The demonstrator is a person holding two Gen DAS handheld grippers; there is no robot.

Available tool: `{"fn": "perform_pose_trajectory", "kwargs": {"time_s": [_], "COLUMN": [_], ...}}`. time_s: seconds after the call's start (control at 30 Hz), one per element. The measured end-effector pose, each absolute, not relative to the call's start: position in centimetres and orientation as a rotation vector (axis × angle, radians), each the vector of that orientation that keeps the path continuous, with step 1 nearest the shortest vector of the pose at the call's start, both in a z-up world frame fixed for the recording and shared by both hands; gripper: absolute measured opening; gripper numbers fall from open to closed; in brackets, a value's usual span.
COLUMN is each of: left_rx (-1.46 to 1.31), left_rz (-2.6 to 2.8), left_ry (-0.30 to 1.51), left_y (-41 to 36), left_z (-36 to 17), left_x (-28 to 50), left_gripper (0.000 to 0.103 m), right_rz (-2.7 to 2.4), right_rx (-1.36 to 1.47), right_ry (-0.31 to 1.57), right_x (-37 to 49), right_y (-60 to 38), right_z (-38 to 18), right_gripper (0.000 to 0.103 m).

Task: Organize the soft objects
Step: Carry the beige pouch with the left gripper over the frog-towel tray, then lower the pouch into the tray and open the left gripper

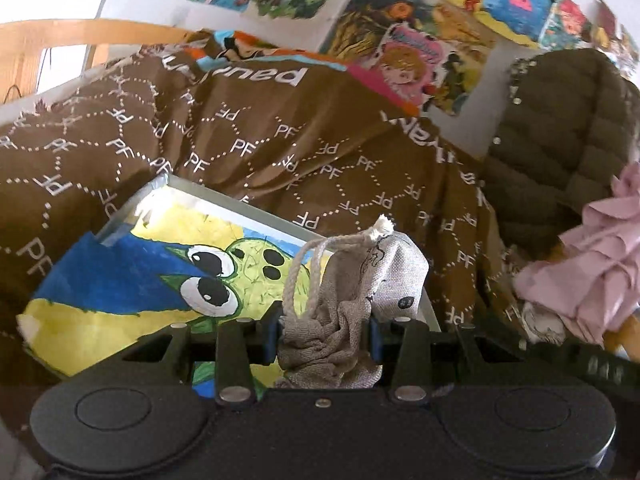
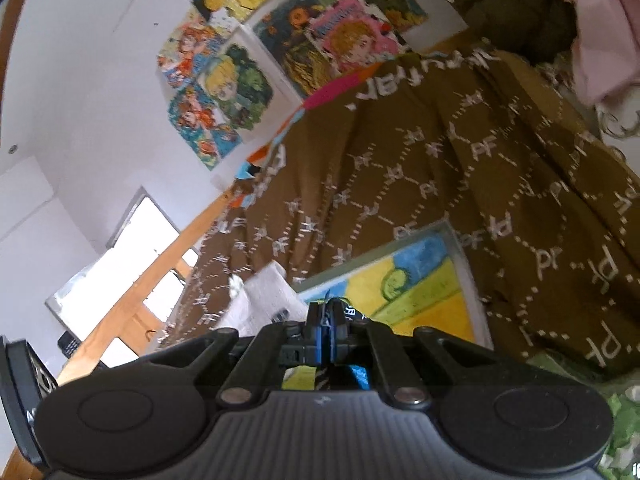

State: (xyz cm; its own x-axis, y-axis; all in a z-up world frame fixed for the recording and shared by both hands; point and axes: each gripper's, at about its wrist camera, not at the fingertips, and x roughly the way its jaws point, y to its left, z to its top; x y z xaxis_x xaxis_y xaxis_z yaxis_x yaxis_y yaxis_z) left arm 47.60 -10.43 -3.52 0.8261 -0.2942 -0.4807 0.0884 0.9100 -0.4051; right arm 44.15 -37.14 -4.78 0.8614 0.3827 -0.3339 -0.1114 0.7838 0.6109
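Holding the pouch [image 1: 352, 304] in my left gripper [image 1: 324, 336], I have its blue pads pressed into the crumpled grey cloth from both sides, above a painting [image 1: 120, 280] that lies on the brown blanket [image 1: 260, 140]. I judge the pouch light and limp: it wrinkles where the pads bite, and the cord [image 1: 308, 276] hangs in a loose loop off its neck. A grip across the bunched middle, as now, looks safest to me; the cord alone would probably let it swing.

My right gripper [image 2: 330, 328] has its jaws fully together, with a thin dark strand showing at the tips; I cannot tell what it is or whether it is pinched. A grey cloth piece [image 2: 264, 300], likely that pouch, shows left of it.

Counting soft things: one pouch, one blanket, one quilted olive jacket [image 1: 560, 140] and one pink ruffled garment [image 1: 600, 264] at the right. I see one painting on the blanket, and several posters [image 2: 224, 76] on the wall.
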Motion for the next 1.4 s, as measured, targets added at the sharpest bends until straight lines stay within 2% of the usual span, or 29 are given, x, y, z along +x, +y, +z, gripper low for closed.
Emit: {"fn": "perform_pose_trajectory", "kwargs": {"time_s": [0.23, 0.5, 0.6, 0.73, 0.9, 1.07, 1.27, 1.4], "left_rx": [-0.360, -0.384, -0.381, -0.383, -0.391, -0.393, -0.345, -0.320], "left_rz": [-0.191, -0.174, -0.157, -0.138, -0.115, -0.112, -0.139, -0.149], "left_ry": [0.585, 0.722, 0.751, 0.774, 0.769, 0.717, 0.600, 0.531], "left_y": [-12.0, -12.0, -11.9, -11.8, -11.4, -10.8, -10.0, -9.2], "left_z": [-4.3, -6.5, -6.8, -6.8, -6.4, -5.1, -1.9, 0.7], "left_x": [49.7, 50.4, 50.3, 50.1, 49.4, 48.0, 44.7, 41.8], "left_gripper": [0.043, 0.047, 0.050, 0.056, 0.069, 0.084, 0.099, 0.101], "right_rz": [0.240, 0.219, 0.221, 0.236, 0.249, 0.272, 0.299, 0.311], "right_rx": [0.649, 0.625, 0.623, 0.622, 0.593, 0.548, 0.497, 0.452], "right_ry": [0.560, 0.636, 0.654, 0.663, 0.631, 0.586, 0.510, 0.434], "right_x": [45.0, 45.2, 45.2, 44.9, 44.2, 43.1, 40.6, 37.9], "right_y": [-38.3, -38.1, -38.1, -38.0, -37.9, -37.8, -37.5, -36.9], "right_z": [-6.6, -7.4, -7.3, -6.8, -5.6, -3.8, -1.2, 0.6], "right_gripper": [0.005, 0.015, 0.023, 0.039, 0.058, 0.087, 0.101, 0.103]}}
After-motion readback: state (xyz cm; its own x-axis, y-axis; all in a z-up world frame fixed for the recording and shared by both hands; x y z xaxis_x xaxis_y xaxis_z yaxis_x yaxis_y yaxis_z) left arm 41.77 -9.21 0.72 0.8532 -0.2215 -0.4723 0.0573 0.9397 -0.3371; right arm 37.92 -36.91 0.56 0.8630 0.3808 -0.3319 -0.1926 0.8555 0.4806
